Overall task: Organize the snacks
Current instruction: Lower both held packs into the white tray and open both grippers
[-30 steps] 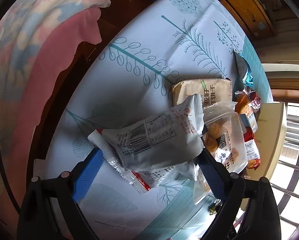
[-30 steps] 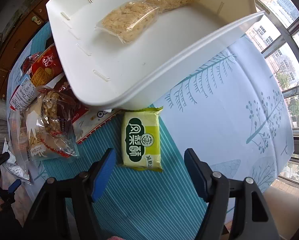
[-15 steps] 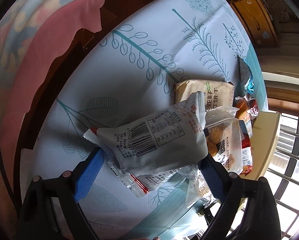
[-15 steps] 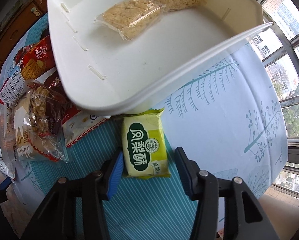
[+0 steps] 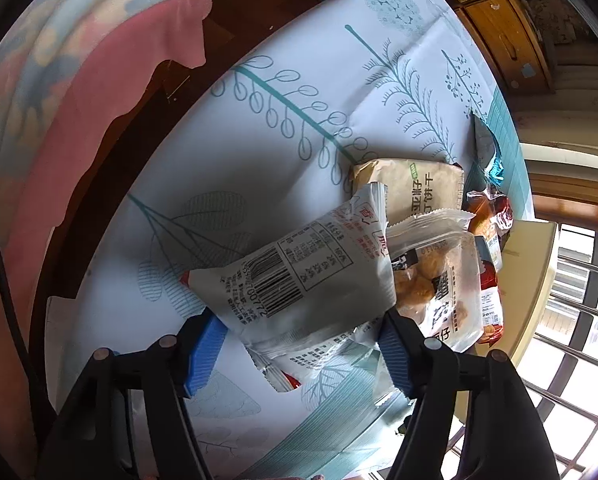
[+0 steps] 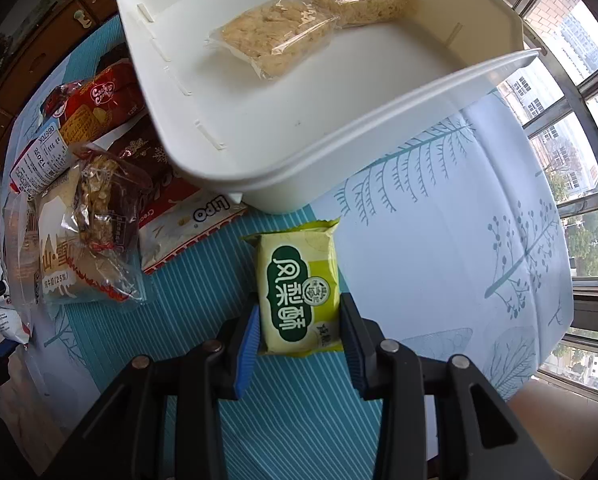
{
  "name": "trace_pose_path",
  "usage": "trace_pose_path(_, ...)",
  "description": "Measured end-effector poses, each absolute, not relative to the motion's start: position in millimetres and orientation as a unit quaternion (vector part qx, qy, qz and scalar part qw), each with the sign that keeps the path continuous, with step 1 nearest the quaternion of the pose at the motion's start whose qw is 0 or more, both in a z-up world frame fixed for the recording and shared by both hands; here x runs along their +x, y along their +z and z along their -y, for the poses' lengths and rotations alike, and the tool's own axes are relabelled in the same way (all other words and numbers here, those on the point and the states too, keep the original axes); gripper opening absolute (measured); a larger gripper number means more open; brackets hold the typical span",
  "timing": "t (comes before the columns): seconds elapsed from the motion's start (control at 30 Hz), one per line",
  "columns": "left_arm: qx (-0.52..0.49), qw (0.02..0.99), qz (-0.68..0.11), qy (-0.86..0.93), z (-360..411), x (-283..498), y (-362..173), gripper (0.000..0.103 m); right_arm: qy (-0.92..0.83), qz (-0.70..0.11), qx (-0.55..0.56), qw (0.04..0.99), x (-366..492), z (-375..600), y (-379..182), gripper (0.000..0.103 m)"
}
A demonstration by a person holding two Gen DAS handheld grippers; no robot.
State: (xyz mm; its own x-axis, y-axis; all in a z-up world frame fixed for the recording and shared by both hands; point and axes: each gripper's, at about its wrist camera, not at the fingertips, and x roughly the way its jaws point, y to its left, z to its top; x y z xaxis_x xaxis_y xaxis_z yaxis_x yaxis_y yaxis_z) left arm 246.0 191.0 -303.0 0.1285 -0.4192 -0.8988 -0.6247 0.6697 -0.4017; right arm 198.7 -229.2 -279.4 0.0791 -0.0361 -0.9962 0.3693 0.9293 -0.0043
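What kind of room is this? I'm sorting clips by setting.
Probably a home dining or living room: a table under a leaf-print tablecloth, wooden drawers beside it, and a barred window facing apartment blocks.

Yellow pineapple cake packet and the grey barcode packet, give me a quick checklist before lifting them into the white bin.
1. Yellow packet between the right gripper pads, jaws closing: ok.
2. Pads pressing firmly: cannot tell.
3. Grey packet between the left gripper pads, jaws closing: ok.
4. Left grip free of the clear packet underneath: cannot tell.
5. White bin has bare floor beside two noodle packs: ok.
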Motion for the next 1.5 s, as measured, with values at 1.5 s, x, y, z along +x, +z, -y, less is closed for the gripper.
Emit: trace_pose_path(1.5,-0.231,0.873,-0.425,-0.064,-59,171,-94,0.069,0.070,-0.438,0.005,0.896,149,206,-121,0.038)
